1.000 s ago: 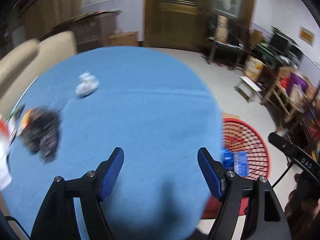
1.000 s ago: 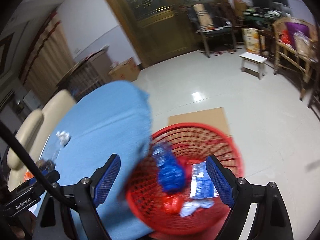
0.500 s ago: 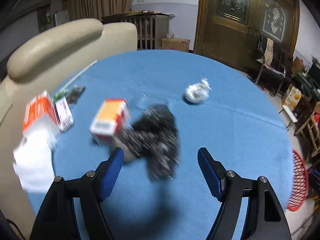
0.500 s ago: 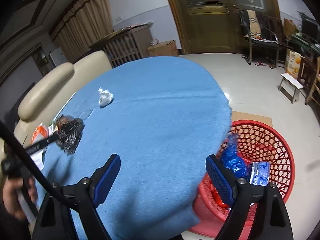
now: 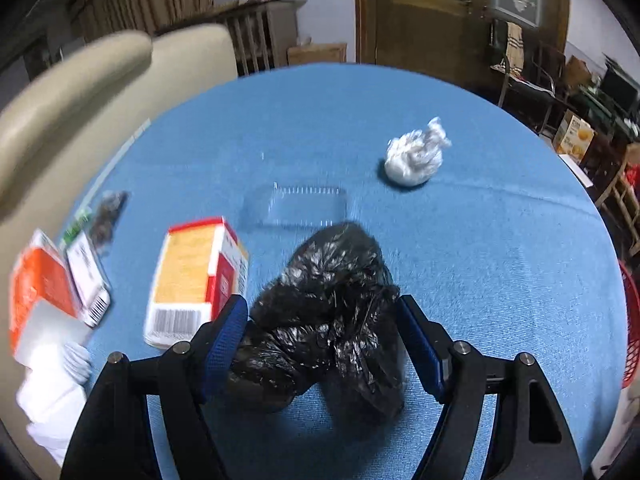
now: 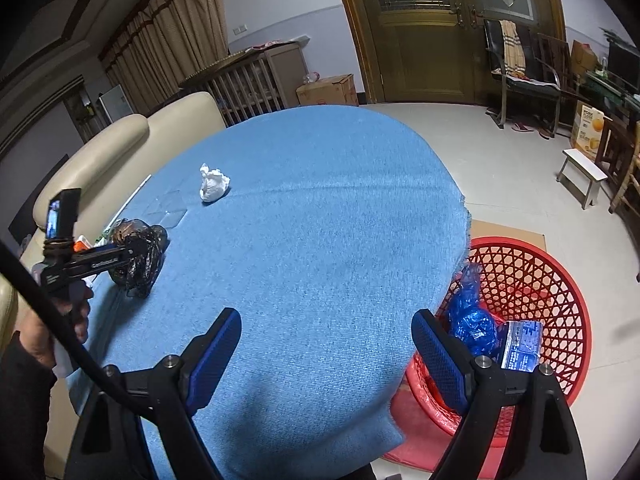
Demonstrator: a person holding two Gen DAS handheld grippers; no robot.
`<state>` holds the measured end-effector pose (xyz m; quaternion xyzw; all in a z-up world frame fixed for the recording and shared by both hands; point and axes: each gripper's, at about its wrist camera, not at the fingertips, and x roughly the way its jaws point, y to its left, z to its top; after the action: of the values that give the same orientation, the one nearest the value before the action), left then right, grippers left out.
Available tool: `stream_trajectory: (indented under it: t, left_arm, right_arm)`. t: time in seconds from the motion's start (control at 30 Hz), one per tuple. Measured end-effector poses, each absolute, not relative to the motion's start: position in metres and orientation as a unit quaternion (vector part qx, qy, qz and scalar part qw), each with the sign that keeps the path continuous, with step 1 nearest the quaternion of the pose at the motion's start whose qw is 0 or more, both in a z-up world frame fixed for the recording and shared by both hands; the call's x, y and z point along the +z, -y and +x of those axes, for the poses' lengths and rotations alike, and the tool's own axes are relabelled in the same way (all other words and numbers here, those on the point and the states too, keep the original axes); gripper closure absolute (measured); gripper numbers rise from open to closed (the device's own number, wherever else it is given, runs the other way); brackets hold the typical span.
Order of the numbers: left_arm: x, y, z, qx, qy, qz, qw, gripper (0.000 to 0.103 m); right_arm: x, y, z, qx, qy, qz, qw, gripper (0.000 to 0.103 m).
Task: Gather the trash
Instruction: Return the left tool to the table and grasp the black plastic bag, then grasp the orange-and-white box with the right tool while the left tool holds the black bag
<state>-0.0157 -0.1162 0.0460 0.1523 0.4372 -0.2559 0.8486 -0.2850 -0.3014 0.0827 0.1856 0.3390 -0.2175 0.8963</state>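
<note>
Black crumpled plastic, a bunched-up black plastic bag (image 5: 328, 320), is lying on the blue-covered counter (image 5: 480, 260) between the pads of the left hand-held gripper (image 5: 322, 336); its jaws are standing apart around the bag, and whether the pads are pressing on it I cannot tell. Just left of the bag a red and yellow carton (image 5: 192, 280) is lying on its side. Behind the bag a clear plastic tray (image 5: 298, 208) is sitting with nothing visible in it, and a white wad of wrapping (image 5: 416, 156) is resting farther back.

From the right wrist, the right hand-held gripper (image 6: 326, 344) is hovering released over the counter's near edge, gripping nothing. Beside the counter on the floor, a red mesh basket (image 6: 552, 280) is holding a blue plastic bag (image 6: 472, 320) and a small blue printed packet (image 6: 520, 346).
</note>
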Motion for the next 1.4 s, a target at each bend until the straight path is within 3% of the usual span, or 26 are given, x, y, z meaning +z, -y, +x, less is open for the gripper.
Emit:
stream_trajectory:
  t: [0.07, 0.1, 0.13, 0.17, 0.4, 0.8, 1.4]
  left_arm:
    - [0.041, 0.118, -0.018, -0.258, -0.442, 0.161, 0.844, 0.026]
    - [0.038, 0.120, -0.020, -0.261, -0.444, 0.168, 0.840, 0.032]
    - [0.035, 0.122, -0.022, -0.266, -0.451, 0.172, 0.835, 0.052]
    - [0.032, 0.123, -0.023, -0.268, -0.457, 0.171, 0.830, 0.062]
    - [0.033, 0.112, -0.031, -0.258, -0.471, 0.123, 0.834, 0.065]
    - [0.044, 0.055, -0.109, -0.203, -0.456, 0.072, 0.863, 0.065]
    - [0.048, -0.043, -0.114, -0.110, -0.439, -0.020, 0.891, 0.065]
  right_arm:
    - [0.081, 0.303, -0.285, -0.216, -0.339, 0.189, 0.896, 0.014]
    - [0.079, 0.304, -0.284, -0.216, -0.340, 0.191, 0.895, 0.014]
    - [0.078, 0.305, -0.284, -0.215, -0.340, 0.194, 0.895, 0.014]
    - [0.076, 0.305, -0.283, -0.213, -0.341, 0.197, 0.894, 0.014]
    - [0.074, 0.304, -0.282, -0.201, -0.341, 0.196, 0.897, 0.014]
    - [0.070, 0.288, -0.260, -0.173, -0.356, 0.179, 0.901, 0.014]
    - [0.080, 0.161, -0.086, -0.019, -0.391, 0.117, 0.913, 0.014]
